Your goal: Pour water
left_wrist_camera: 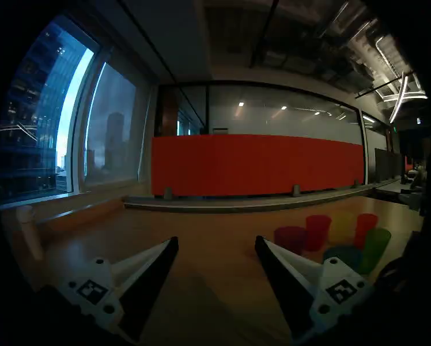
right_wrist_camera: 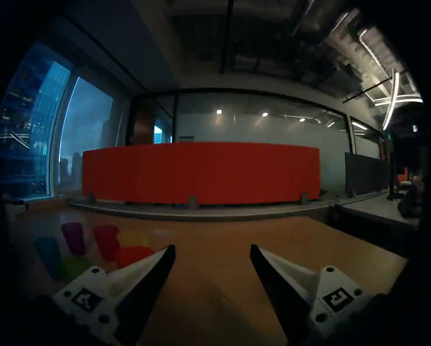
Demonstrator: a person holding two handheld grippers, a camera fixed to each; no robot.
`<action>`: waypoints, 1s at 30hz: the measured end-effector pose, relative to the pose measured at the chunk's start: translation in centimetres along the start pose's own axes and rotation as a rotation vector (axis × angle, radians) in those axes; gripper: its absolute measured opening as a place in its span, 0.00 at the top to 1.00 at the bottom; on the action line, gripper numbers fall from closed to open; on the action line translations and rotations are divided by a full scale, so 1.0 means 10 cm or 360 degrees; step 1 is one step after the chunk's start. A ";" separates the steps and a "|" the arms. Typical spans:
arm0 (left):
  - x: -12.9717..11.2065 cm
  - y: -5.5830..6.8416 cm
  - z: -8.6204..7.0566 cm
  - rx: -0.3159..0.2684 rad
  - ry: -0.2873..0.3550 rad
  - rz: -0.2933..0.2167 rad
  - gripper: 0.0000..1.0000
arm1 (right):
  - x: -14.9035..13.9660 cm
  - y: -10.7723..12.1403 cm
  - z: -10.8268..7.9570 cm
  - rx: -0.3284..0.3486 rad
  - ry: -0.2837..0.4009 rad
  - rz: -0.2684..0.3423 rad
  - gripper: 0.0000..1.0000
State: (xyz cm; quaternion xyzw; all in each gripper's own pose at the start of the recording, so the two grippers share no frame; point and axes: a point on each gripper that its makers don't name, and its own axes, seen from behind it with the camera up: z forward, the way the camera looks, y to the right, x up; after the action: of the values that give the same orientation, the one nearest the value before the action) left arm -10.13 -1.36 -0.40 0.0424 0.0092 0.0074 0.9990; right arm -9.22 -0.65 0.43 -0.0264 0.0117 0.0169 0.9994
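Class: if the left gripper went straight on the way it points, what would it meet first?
Probably nothing near: the open left gripper faces bare wooden tabletop, then the red partition panel. The coloured plastic cups sit off to one side.

Both views sit low over the brown wooden desk (left_wrist_camera: 215,254), facing the long red partition panel (left_wrist_camera: 256,164) along its far edge. Both share the cluster of coloured plastic cups (left_wrist_camera: 336,239), which lies rightward in the left gripper view and leftward in the right gripper view.

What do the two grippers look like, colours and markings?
Both the left gripper and the right gripper have two white, wedge-shaped fingers tapering to points, with black inner faces. Each finger carries a square black-and-white marker near its base.
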 end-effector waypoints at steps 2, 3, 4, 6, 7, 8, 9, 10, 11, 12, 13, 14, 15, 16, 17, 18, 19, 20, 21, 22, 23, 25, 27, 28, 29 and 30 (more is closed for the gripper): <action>0.00 0.00 0.00 0.0000 0.0000 0.0000 0.01 | 0.00 0.00 0.00 0.0000 0.0000 0.0000 0.00; 0.00 0.00 0.00 0.0000 0.0000 0.0000 0.01 | 0.00 0.00 0.00 0.0000 0.0000 0.0000 0.00; 0.00 0.00 0.00 0.0000 0.0000 0.0000 0.01 | 0.00 0.00 0.00 0.0000 0.0000 0.0000 0.00; 0.00 0.00 0.00 0.0000 0.0000 -0.0001 0.01 | 0.00 0.00 0.00 0.0000 0.0000 -0.0001 0.00; 0.00 0.00 0.00 0.0000 0.0000 0.0000 0.01 | -0.01 0.00 0.00 0.0000 0.0000 -0.0001 0.00; 0.00 0.00 0.00 0.0000 0.0000 0.0000 0.01 | -0.01 0.00 0.00 0.0000 0.0000 -0.0001 0.00; 0.00 0.00 0.00 0.0000 0.0000 0.0000 0.01 | -0.01 0.00 0.01 0.0000 0.0000 -0.0001 0.00; 0.00 0.00 0.00 0.0000 0.0000 0.0000 0.01 | -0.01 0.00 0.01 0.0000 0.0000 -0.0001 0.00; 0.00 0.00 0.00 0.0000 0.0000 0.0000 0.01 | -0.01 0.00 0.01 0.0000 0.0000 0.0000 0.00; 0.00 0.00 0.00 0.0000 0.0000 0.0000 0.01 | -0.01 0.00 0.01 0.0000 0.0000 0.0000 0.00; 0.00 0.00 0.00 0.0000 0.0000 0.0000 0.01 | -0.01 0.00 0.01 0.0000 0.0000 0.0000 0.00; 0.00 0.00 0.00 0.0000 0.0000 0.0000 0.01 | -0.02 0.00 0.01 0.0000 0.0000 0.0000 0.00; 0.00 0.00 0.00 0.0000 0.0000 0.0000 0.01 | -0.02 0.00 0.01 0.0000 0.0000 0.0000 0.00; 0.00 0.00 0.00 0.0000 0.0000 0.0000 0.01 | -0.02 0.01 0.01 0.0000 0.0000 0.0000 0.00; 0.00 0.00 0.00 0.0000 0.0000 0.0000 0.01 | -0.01 0.01 0.01 0.0000 0.0000 0.0000 0.00; 0.00 0.00 0.00 0.0000 0.0000 0.0000 0.01 | -0.01 0.01 0.01 0.0000 0.0000 0.0000 0.00; 0.00 0.00 0.00 0.0000 0.0000 0.0000 0.01 | -0.01 0.01 0.01 0.0000 0.0000 0.0000 0.00; 0.00 0.00 0.00 0.0000 0.0000 0.0000 0.01 | -0.01 0.01 0.01 0.0000 0.0000 0.0000 0.00; 0.00 0.00 0.00 0.0000 0.0000 0.0000 0.01 | -0.01 0.01 0.01 0.0000 0.0000 0.0000 0.00; 0.00 0.00 0.00 0.0000 0.0000 0.0000 0.01 | -0.01 0.00 0.01 0.0000 0.0000 0.0000 0.00; 0.00 0.00 0.00 0.0000 0.0000 -0.0001 0.01 | -0.01 0.00 0.01 0.0000 0.0000 0.0000 0.00; 0.00 0.00 0.01 0.0000 0.0000 -0.0001 0.01 | -0.01 0.00 0.01 0.0000 0.0000 0.0000 0.00; 0.00 0.00 0.01 0.0000 0.0000 -0.0001 0.01 | -0.01 0.00 0.01 0.0000 0.0000 0.0000 0.00; 0.00 0.00 0.01 0.0000 0.0000 -0.0001 0.01 | -0.01 0.00 0.01 0.0000 0.0000 0.0000 0.00; 0.00 0.00 0.01 0.0000 0.0000 -0.0001 0.01 | -0.01 0.00 0.01 0.0000 0.0000 0.0000 0.00; 0.00 0.00 0.01 0.0000 0.0000 -0.0001 0.01 | -0.01 0.00 0.01 0.0000 0.0000 0.0000 0.00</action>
State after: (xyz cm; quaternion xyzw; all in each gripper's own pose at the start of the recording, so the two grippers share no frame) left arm -10.16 -1.34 -0.29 0.0423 0.0091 0.0073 0.9990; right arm -9.34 -0.62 0.52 -0.0265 0.0117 0.0169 0.9994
